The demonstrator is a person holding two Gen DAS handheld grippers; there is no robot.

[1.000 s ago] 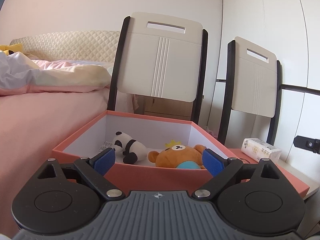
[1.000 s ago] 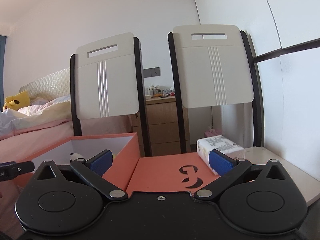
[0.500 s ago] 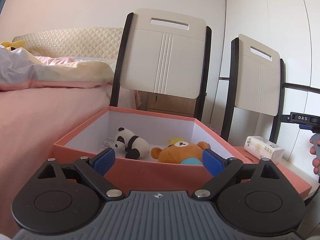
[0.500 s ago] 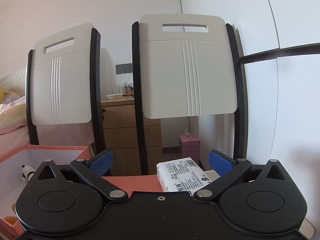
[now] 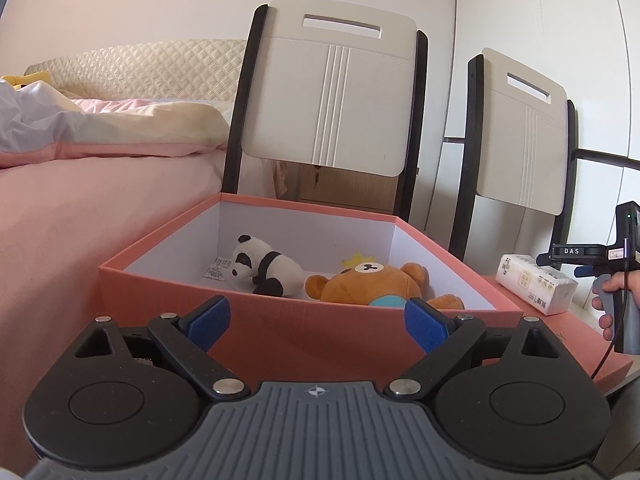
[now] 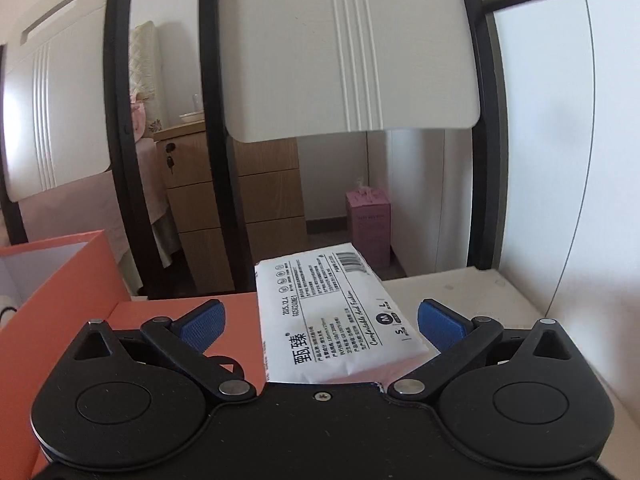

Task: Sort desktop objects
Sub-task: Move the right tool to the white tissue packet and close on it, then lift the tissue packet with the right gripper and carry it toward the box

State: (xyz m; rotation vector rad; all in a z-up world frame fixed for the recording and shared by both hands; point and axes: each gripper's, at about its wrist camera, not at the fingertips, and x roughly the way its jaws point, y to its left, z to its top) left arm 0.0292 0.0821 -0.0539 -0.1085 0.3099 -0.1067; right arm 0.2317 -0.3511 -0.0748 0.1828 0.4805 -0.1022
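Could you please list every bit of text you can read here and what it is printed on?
"DAS": black label on the right gripper.
"甄臻", "Comfortable And Fashion", "S M L", "2025.12.4": tissue pack.
Other small print and barcode digits on the pack: too small.
Tag on the toy panda: unreadable.

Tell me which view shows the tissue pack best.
The right wrist view: the tissue pack fills the centre, its printed label readable, lying between the open right gripper fingers. The left wrist view shows it only small at the right edge, beside the orange box.
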